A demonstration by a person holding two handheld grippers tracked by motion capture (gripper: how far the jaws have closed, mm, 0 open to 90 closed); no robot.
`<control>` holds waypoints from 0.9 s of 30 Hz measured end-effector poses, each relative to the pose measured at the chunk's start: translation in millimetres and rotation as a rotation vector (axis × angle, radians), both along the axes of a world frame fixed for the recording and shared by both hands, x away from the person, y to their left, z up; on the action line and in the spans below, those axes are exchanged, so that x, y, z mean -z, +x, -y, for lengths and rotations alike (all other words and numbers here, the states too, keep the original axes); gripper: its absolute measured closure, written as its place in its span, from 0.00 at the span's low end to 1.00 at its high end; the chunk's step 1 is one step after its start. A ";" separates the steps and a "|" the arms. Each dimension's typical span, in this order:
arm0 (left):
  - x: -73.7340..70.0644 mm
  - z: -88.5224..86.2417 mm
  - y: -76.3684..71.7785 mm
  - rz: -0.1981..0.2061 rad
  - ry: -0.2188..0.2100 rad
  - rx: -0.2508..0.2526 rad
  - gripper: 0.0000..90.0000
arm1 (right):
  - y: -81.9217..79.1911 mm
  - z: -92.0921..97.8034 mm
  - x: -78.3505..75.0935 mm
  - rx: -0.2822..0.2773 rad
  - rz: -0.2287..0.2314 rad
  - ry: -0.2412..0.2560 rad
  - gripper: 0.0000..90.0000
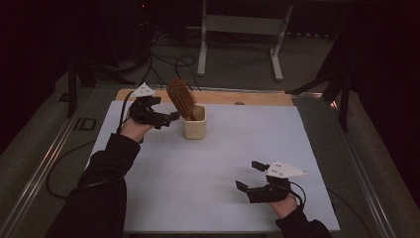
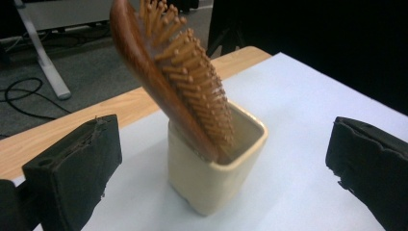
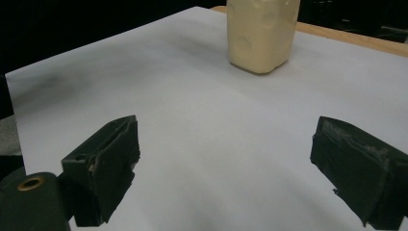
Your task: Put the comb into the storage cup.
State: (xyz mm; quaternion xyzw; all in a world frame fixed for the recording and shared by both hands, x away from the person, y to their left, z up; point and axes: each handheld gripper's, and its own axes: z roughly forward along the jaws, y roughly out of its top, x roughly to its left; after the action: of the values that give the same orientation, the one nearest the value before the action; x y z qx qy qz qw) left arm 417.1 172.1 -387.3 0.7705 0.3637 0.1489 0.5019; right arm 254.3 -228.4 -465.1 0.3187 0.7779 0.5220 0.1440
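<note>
A wooden hairbrush point(image 1: 181, 96) point(image 2: 180, 82) stands handle-down in a cream square cup point(image 1: 194, 127) point(image 2: 214, 175) point(image 3: 260, 33) at the back middle of the white sheet, its head leaning out to the left. My left gripper point(image 1: 166, 111) point(image 2: 223, 166) is open just left of the cup, with the cup and brush a short way ahead between its jaws and nothing held. Near the front right, my right gripper point(image 1: 250, 176) point(image 3: 226, 175) hovers open over bare sheet, jaws wide apart and empty, pointing toward the cup far ahead.
The white sheet point(image 1: 218, 168) covers a wooden tabletop whose bare strip point(image 1: 257, 97) shows at the back edge. Beyond it are black cables point(image 1: 168, 62) on the floor and a white stand's legs point(image 1: 277, 54). Dark frames flank both sides.
</note>
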 end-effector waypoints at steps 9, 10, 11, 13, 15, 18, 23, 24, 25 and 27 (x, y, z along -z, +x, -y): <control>8.1 -10.7 -15.5 0.002 -0.003 0.019 0.00 | 1.1 0.3 0.4 -0.002 -0.002 0.005 0.10; 9.0 -12.0 -17.2 -0.003 0.000 0.019 0.00 | 1.2 0.2 0.3 -0.002 -0.003 0.006 0.10; 10.2 -13.5 -19.0 0.000 0.003 0.018 0.00 | 1.2 0.2 0.3 -0.004 -0.002 0.007 0.10; 12.5 -16.4 -22.3 -0.006 0.001 0.020 0.00 | 1.0 -0.1 0.1 -0.002 -0.004 0.006 0.10; 14.7 -19.4 -26.1 -0.006 -0.004 0.024 0.00 | 1.1 0.0 0.3 -0.004 -0.004 0.008 0.10; 18.2 -23.5 -32.3 -0.011 -0.011 0.027 0.00 | 0.8 0.4 0.0 -0.007 -0.003 0.009 0.10; 22.7 -27.5 -44.5 -0.002 -0.016 0.048 0.00 | 1.1 1.4 0.1 0.000 -0.004 0.009 0.10; 23.7 -28.1 -47.1 0.000 -0.018 0.052 0.00 | 1.1 1.4 0.1 0.000 -0.004 0.009 0.10; 24.6 -29.0 -49.6 0.001 -0.020 0.056 0.00 | 1.1 1.4 0.0 -0.001 -0.003 0.009 0.10; 26.1 -30.4 -54.7 0.004 -0.022 0.066 0.00 | 0.9 1.2 -0.2 0.000 -0.004 0.007 0.10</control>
State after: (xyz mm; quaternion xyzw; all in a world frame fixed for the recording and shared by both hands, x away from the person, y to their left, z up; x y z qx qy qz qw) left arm 362.3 202.5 -413.4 0.7763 0.3384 0.1299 0.5157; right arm 255.2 -229.6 -464.9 0.3202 0.7763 0.5242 0.1415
